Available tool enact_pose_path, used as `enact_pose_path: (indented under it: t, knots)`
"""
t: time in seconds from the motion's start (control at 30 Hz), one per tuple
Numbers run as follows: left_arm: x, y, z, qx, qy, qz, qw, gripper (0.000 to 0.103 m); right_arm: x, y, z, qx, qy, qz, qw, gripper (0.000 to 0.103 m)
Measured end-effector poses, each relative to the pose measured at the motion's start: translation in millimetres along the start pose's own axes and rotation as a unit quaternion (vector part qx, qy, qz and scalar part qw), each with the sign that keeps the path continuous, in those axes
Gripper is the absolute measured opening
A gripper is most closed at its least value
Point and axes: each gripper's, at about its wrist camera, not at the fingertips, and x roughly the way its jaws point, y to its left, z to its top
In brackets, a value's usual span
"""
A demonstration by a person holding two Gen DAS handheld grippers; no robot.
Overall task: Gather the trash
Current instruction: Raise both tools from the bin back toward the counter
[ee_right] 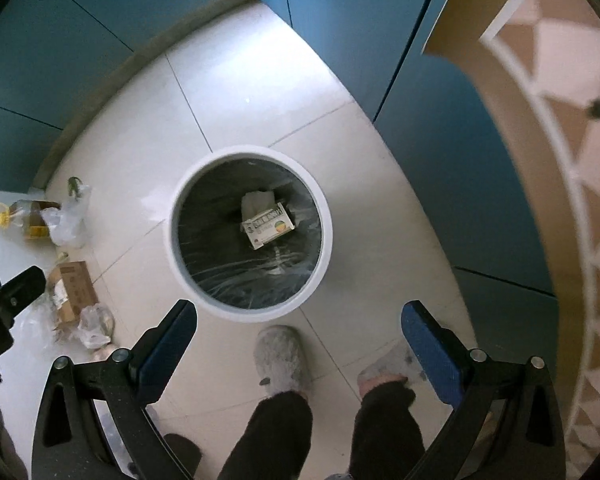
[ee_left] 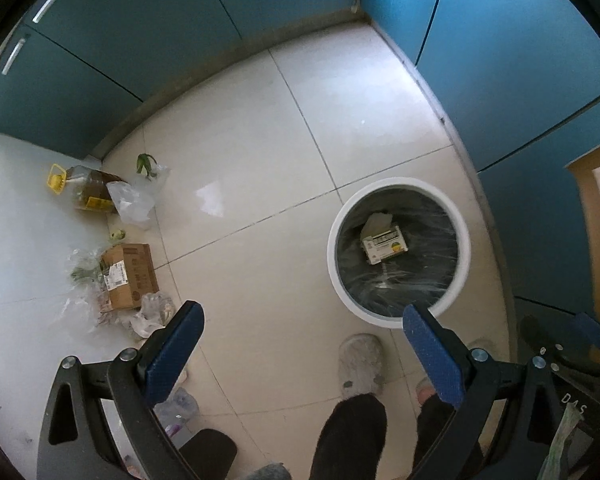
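Both the left gripper [ee_left: 302, 336] and the right gripper [ee_right: 299, 334] hang spread apart, empty, above the bin [ee_right: 324, 216]; bare floor [ee_right: 236, 92] lies beyond its rim, with litter [ee_left: 128, 276] to its left.

The letters "DAS" are showing in white on the black body of the right gripper [ee_left: 572, 400]; print on the small carton [ee_left: 385, 245] in the bin is staying unreadable.

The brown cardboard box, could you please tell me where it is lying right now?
The cardboard box lies on the floor at the left of both wrist views, among plastic wrappers, below the oil bottle and well left of the white bin.
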Motion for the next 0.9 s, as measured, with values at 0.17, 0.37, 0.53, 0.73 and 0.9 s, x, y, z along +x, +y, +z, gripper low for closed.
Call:
enact_pose_path:
  t: [0.17, 0.37, 0.53, 0.73, 0.9]
  knots:
    - [-54.5, 6.5, -10.7, 0.000, -0.012, -0.014, 0.9998, 0.102, -72.6, 1.0, -11.0, -0.003, -0.023, 0.000, 1.000, 0.103]
    - [-119.2, 10.9, -29.8, 0.015, -0.024, -0.028, 0.9992, 0.102, -158.8, -0.4, -27.4, -0.001, -0.038, 0.006, 0.999, 0.103]
    - [-167.5, 19.0, -43.1, 0.017, -0.031, -0.037, 0.9987, 0.102, -222.8, -2.2, -43.3, 0.010, -0.049, 0.008, 0.999, 0.103]
    - [-222.0, 31.0, -56.1, 0.012, -0.053, -0.042, 0.9976, 0.102, -294.0, -4.1, -69.1, 0.027, -0.062, 0.028, 0.997, 0.103]
    - [-270.8, 14.7, -56.5, 0.031, -0.103, -0.041, 0.9933, 0.103, -338.5, -15.9, -85.2, 0.051, -0.080, 0.074, 0.993, 0.103]
